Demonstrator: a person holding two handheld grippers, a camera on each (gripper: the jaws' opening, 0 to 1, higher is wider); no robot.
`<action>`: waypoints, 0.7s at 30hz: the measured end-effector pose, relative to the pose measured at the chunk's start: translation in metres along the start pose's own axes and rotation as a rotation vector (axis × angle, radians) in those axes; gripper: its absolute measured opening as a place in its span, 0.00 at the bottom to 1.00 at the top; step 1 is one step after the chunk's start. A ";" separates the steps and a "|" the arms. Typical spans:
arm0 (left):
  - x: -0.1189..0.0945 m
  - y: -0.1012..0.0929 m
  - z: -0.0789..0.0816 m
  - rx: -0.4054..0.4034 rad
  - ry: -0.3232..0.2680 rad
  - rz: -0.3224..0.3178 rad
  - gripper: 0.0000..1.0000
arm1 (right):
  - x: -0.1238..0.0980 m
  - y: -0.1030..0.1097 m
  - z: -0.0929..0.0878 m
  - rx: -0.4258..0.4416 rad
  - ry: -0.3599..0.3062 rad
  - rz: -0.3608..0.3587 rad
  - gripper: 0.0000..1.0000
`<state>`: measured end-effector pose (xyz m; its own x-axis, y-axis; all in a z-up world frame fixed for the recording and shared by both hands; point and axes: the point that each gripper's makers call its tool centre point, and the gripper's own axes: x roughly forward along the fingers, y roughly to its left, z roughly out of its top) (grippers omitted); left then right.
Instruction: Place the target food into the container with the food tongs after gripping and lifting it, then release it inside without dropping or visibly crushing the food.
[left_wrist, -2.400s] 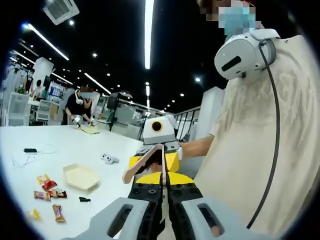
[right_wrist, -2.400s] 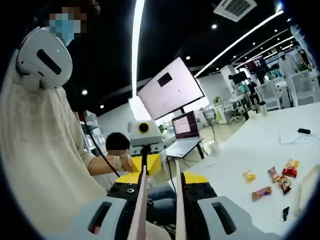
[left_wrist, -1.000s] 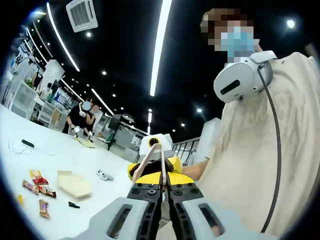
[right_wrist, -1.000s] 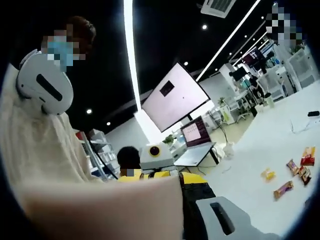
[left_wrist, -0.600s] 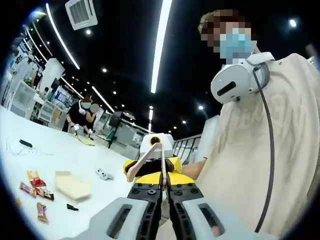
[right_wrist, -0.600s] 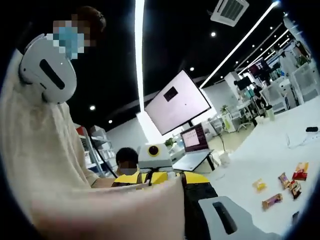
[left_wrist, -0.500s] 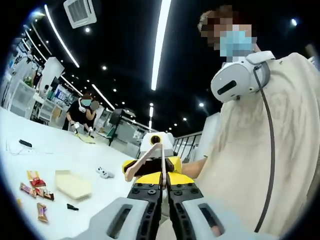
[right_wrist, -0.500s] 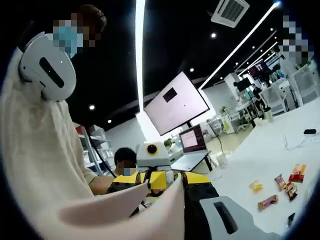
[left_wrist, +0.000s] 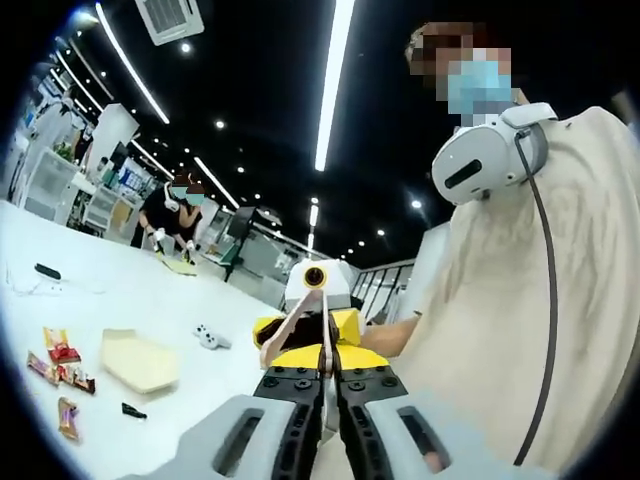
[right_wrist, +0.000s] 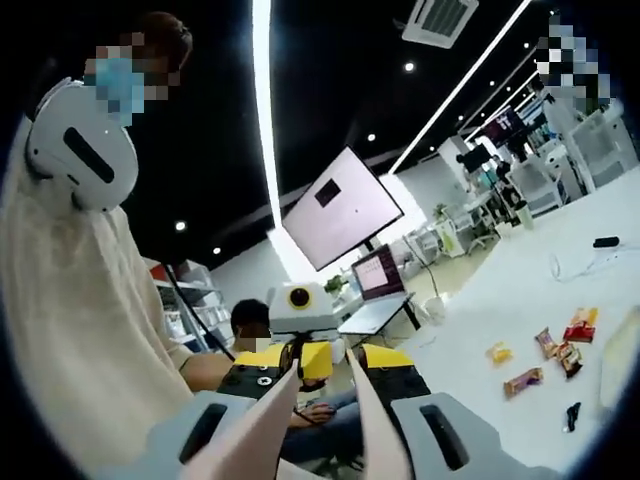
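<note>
Left gripper (left_wrist: 324, 345): your fingers pinch the tongs (left_wrist: 300, 322) | Right gripper (right_wrist: 322, 400): fingers parted, tongs' arms between them | Beige container (left_wrist: 138, 360) on tabletop (left_wrist: 120, 300), wrapped snacks (left_wrist: 58, 365) just beside it

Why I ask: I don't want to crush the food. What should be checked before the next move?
1. Left gripper fingers shut on the tongs: ok.
2. Right gripper hold: tong arms lie between its spread fingers, contact unclear: cannot tell.
3. Wrapped snacks visible on the table: ok.
4. Beige tray visible beside them: ok.
5. Tongs aimed at the snacks: both views point up toward the person: not ok.
</note>
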<state>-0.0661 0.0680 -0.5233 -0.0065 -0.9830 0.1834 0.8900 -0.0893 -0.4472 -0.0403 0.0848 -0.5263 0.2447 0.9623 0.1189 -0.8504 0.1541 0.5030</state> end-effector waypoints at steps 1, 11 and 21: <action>0.002 0.002 -0.001 -0.015 -0.002 0.007 0.03 | -0.004 -0.003 0.001 0.005 -0.001 -0.005 0.27; 0.004 0.023 -0.007 -0.029 -0.004 0.165 0.17 | -0.037 -0.035 -0.003 0.006 0.031 -0.099 0.28; -0.023 0.053 -0.019 0.084 0.044 0.346 0.02 | -0.036 -0.078 -0.023 -0.014 0.115 -0.256 0.28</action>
<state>-0.0272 0.0824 -0.5677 0.2840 -0.9588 -0.0050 0.8773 0.2619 -0.4021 0.0059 0.0432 -0.5897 0.3983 0.9107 -0.1091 -0.7745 0.3976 0.4920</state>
